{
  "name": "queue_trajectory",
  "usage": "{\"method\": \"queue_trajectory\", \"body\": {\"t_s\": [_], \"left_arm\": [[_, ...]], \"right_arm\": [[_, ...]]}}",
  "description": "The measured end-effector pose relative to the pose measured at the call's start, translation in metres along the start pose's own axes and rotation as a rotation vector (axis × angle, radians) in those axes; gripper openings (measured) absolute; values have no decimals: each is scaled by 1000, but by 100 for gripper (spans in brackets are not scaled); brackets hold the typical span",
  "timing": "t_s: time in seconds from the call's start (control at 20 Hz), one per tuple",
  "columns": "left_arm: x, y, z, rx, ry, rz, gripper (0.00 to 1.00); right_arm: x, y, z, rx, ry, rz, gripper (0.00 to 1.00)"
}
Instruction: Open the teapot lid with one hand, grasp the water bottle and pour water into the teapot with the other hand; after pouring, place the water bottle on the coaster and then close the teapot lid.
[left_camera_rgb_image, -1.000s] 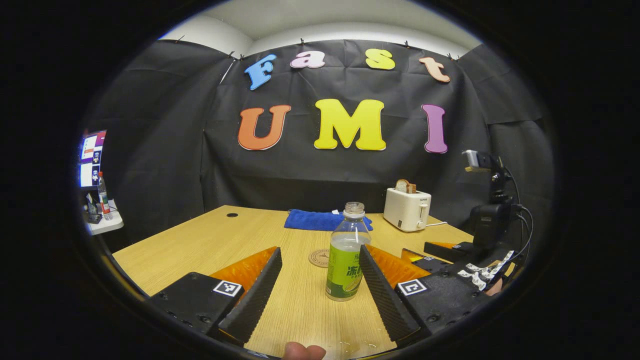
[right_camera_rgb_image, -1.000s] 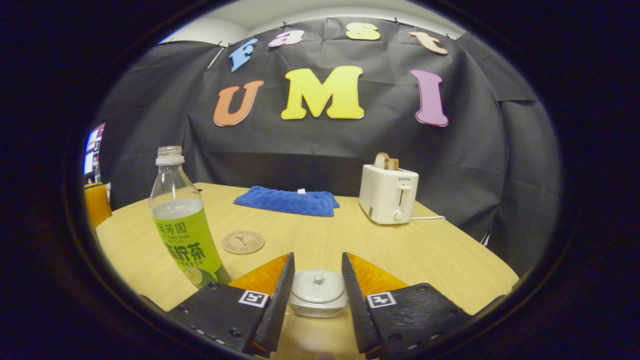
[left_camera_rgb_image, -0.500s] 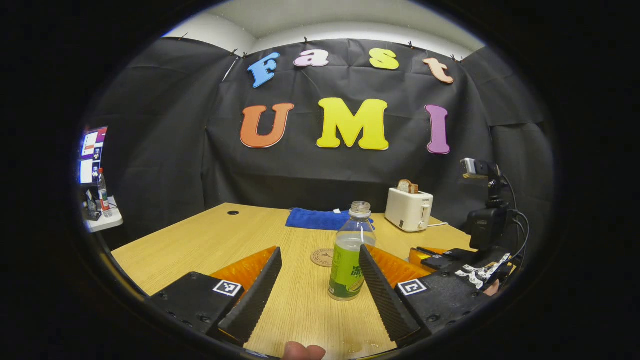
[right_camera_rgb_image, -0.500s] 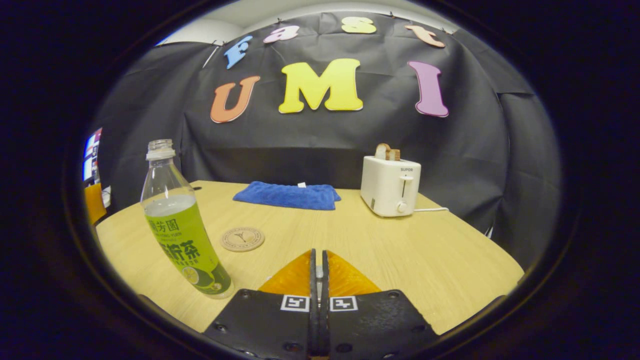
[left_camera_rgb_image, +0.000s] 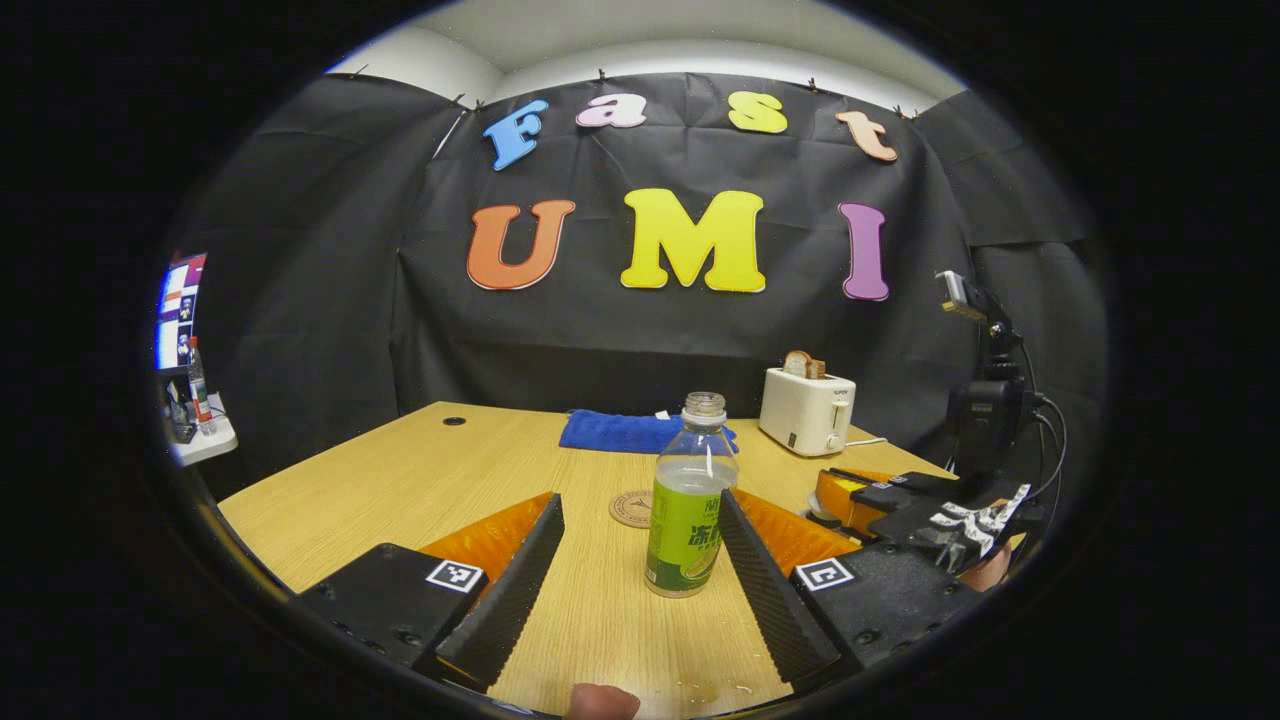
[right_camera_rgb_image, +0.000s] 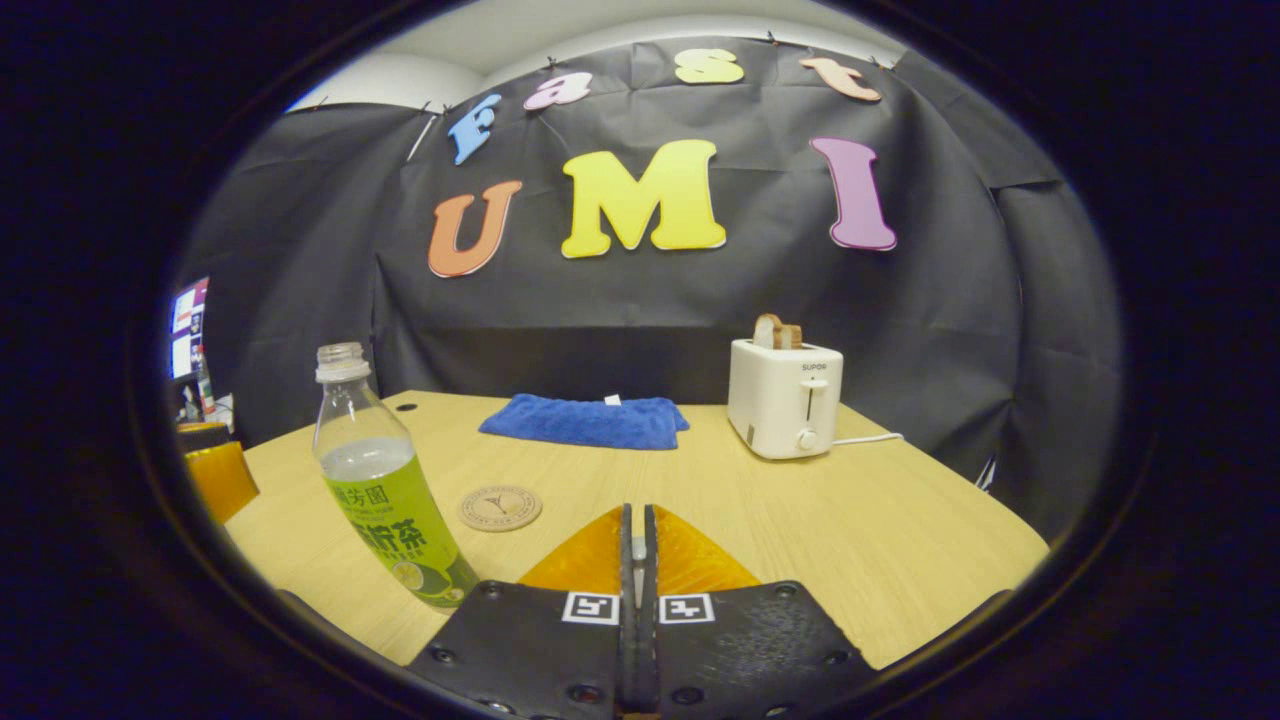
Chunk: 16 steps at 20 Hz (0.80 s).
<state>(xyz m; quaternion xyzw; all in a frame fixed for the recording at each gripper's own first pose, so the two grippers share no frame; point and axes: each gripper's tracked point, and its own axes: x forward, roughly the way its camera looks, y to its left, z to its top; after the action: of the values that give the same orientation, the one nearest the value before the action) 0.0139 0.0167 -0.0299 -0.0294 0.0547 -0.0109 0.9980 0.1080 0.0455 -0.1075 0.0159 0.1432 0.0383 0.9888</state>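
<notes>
Here, your left gripper (left_camera_rgb_image: 640, 560) has its fingers spread wide, low over the table (left_camera_rgb_image: 420, 480). The bottle (left_camera_rgb_image: 688, 500) stands upright between them, closer to the right finger, uncapped, part full. Whether that finger touches it, you cannot tell from the left gripper view; the left finger is well apart from it.

Coaster (left_camera_rgb_image: 632, 508): flat on the table just behind the bottle to its left, bare.

Your right gripper (right_camera_rgb_image: 636, 560) has its fingers drawn together, with just a thin slit between them. A small pale sliver shows in that slit; what it is cannot be told. In the left gripper view that same gripper (left_camera_rgb_image: 850, 492) sits at the far right, raised a little, a hand (left_camera_rgb_image: 985, 570) beneath it. A small pale shape shows under its front end; too small to name.

From the right gripper view: bottle (right_camera_rgb_image: 385, 490) near left, coaster (right_camera_rgb_image: 500, 507) just right of it and a bit farther, both apart from the right gripper's fingers.

Far side of the table: blue cloth (right_camera_rgb_image: 588, 420) in the middle, white toaster (right_camera_rgb_image: 785, 398) to the right with bread (right_camera_rgb_image: 775, 331) sticking up from its slots and a cord (right_camera_rgb_image: 865, 438) running right.

A fingertip (left_camera_rgb_image: 600, 700) shows at the bottom edge of the left gripper view. Far left, a side shelf (left_camera_rgb_image: 200, 445) with 1 small bottle (left_camera_rgb_image: 196, 385) and a lit screen (left_camera_rgb_image: 178, 310) above it.
</notes>
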Motion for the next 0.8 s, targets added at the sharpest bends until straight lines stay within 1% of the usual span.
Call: {"method": "queue_trajectory", "body": {"t_s": [0.3,0.4,0.55,0.7,0.8], "left_arm": [[7,-20,-17,-33,40,-51,98],[10,-22,-20,-30,39,-44,98],[20,-25,-33,-13,71,-33,98],[32,-28,-45,13,95,-30,98],[41,-28,-54,11,114,-26,98]], "right_arm": [[-26,-17,11,-9,-27,-10,0],[-34,-21,14,-6,-37,-7,0],[-44,-26,17,-7,-50,-6,0],[-44,-36,12,-9,-31,-15,0],[-44,-41,11,-1,-28,-17,0]]}}
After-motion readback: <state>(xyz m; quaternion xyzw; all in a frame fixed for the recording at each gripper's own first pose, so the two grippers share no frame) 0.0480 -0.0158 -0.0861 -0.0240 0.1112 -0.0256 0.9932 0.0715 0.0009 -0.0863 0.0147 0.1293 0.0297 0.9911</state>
